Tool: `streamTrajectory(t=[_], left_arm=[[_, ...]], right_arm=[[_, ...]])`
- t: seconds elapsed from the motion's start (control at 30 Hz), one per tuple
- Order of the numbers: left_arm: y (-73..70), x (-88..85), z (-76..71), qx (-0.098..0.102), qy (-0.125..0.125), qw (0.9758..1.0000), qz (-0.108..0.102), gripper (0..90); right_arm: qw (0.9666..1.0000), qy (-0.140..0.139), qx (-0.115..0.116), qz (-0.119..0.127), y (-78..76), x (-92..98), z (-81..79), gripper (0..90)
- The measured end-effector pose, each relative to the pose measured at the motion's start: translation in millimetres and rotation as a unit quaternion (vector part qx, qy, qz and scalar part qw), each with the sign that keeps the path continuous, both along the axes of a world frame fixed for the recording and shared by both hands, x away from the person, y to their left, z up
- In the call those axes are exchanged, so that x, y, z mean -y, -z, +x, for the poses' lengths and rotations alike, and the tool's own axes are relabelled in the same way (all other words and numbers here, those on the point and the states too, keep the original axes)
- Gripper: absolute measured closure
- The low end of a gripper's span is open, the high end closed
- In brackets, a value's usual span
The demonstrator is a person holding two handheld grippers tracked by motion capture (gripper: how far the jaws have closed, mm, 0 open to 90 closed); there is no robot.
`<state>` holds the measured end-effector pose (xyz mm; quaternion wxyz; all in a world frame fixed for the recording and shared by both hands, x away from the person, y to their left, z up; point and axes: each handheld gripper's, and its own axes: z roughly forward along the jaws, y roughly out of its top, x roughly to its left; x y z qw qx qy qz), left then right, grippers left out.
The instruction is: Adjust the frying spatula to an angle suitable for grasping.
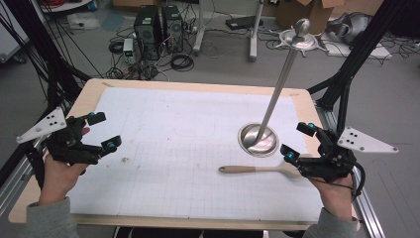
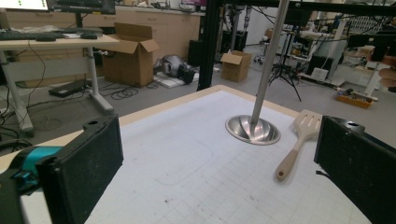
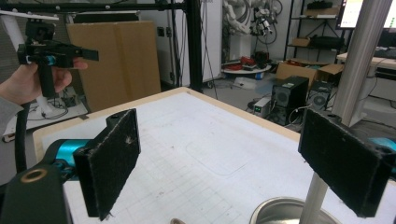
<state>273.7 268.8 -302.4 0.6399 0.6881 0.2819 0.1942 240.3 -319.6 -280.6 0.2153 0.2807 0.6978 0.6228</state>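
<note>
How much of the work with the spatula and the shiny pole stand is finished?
Nothing looks done yet. The wooden spatula lies flat on the table, just in front of the metal pole stand. The right tool hangs open right by the spatula's blade, holding nothing; the left tool is open too, far off. Still left: probably gripping the spatula and moving it.

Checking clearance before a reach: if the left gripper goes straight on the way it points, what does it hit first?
Probably the metal stand: its base and pole sit ahead between the open jaws of the left gripper, with the wooden spatula just right of that line. Depth is unclear.
</note>
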Motion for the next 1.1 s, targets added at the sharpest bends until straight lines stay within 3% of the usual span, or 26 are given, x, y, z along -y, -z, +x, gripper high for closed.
streamTrajectory(t=[0.1,0.17,0.47,0.53,0.7,0.77,0.93,1.1], left_arm=[[3.0,6.8,1.4,-0.010,0.010,0.9999,-0.001,1.7],[5.0,15.9,2.2,-0.012,0.014,0.9998,0.013,1.7],[7.9,16.5,4.7,-0.019,0.016,0.9996,0.016,1.7],[8.9,15.3,5.5,-0.022,0.015,0.9996,0.014,1.7],[10.2,14.6,6.1,-0.025,0.012,0.9995,0.015,1.7],[11.0,14.0,6.6,-0.022,0.002,0.9996,0.019,1.7],[12.4,11.8,8.1,-0.020,-0.005,0.9997,0.015,1.7],[14.4,10.8,9.3,-0.025,-0.007,0.9995,0.017,1.7]], right_arm=[[1.0000,0.002,0.000,0.000,1.4,0.9,0.9,12.0],[1.0000,0.006,-0.001,-0.003,2.3,1.9,1.7,12.0],[0.9997,0.010,-0.019,-0.012,12.0,5.7,9.9,15.6],[0.9995,0.006,-0.026,-0.017,16.7,5.9,13.8,23.3],[0.9988,0.007,-0.039,-0.026,22.6,7.1,18.2,30.3],[0.9986,0.006,-0.043,-0.031,27.2,9.5,20.5,42.0],[0.9978,0.006,-0.050,-0.044,32.5,11.5,23.1,51.4],[0.9970,0.000,-0.055,-0.053,38.4,13.6,25.1,67.0]])
